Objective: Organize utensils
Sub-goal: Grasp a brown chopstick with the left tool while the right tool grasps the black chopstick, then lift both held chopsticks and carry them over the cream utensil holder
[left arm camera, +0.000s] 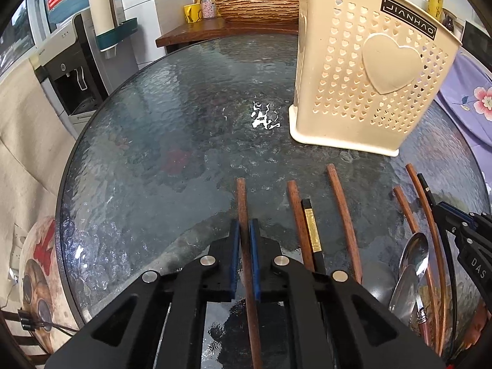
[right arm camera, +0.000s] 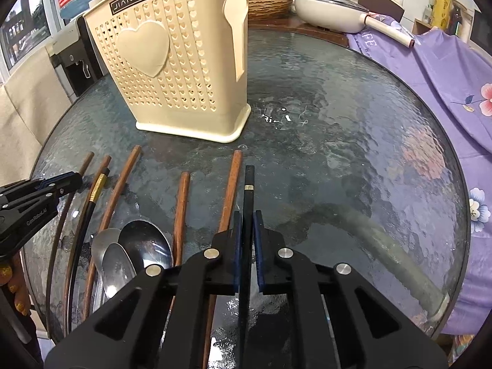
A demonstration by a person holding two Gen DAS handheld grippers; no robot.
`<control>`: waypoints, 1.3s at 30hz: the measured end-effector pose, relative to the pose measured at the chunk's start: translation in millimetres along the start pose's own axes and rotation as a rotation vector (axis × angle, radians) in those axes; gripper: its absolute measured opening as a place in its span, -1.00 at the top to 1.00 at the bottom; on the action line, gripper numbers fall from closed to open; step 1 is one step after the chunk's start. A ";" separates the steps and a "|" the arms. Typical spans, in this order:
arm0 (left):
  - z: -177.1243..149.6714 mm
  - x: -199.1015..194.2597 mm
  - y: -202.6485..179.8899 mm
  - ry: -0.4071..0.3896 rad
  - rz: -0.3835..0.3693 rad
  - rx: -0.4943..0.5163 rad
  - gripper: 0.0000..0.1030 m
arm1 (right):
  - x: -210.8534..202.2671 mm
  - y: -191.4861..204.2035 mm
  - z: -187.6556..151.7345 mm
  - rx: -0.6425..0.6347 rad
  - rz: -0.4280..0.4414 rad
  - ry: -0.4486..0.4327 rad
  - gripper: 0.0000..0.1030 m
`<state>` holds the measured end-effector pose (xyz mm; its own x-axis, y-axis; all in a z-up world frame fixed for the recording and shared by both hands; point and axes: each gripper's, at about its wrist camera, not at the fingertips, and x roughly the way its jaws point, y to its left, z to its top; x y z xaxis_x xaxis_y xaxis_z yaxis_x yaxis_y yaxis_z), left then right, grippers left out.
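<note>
With each gripper closed on one chopstick, the step in hand appears to be lifting both sticks and carrying them to the cream utensil holder. The left gripper has its blue-padded fingers narrowed onto a brown wooden chopstick, whose end projects toward 12 o'clock. The right gripper clamps a black chopstick with a gold band in the same manner.

Recommended practice: raise each stick clear of the counter before any sideways travel, tip it toward vertical, and lower it through the holder's open top. That opening is not visible in either view, so compartment choice cannot be judged. The grip sits partway along each shaft; a long overhang may swing, so slow movement is advised.

From the left wrist view, the holder stands at 1 o'clock, and the remaining chopsticks and metal spoons lie at 3 to 4 o'clock.

The counter is round, dark textured glass, likely slippery. Beyond it stand a water dispenser, a wicker basket and a purple floral cloth.
</note>
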<state>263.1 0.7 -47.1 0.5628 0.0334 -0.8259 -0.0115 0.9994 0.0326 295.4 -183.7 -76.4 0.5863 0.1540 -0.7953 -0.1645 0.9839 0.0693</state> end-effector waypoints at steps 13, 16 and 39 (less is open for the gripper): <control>7.9 3.8 9.6 -0.001 -0.036 -0.012 0.88 | -2.1 -5.4 0.5 -0.003 0.052 -0.031 0.85; 10.7 4.0 13.7 -0.011 -0.045 -0.023 0.88 | -8.9 -7.2 3.0 -0.002 0.068 -0.060 0.85; 40.7 -83.9 14.8 -0.264 -0.152 -0.052 0.88 | -120.0 -18.3 20.8 -0.014 0.190 -0.353 0.85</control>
<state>249.3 12.4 45.6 0.7561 -0.1136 -0.6445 0.0514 0.9921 -0.1145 244.5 -218.3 30.3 0.7802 0.3573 -0.5134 -0.3060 0.9339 0.1849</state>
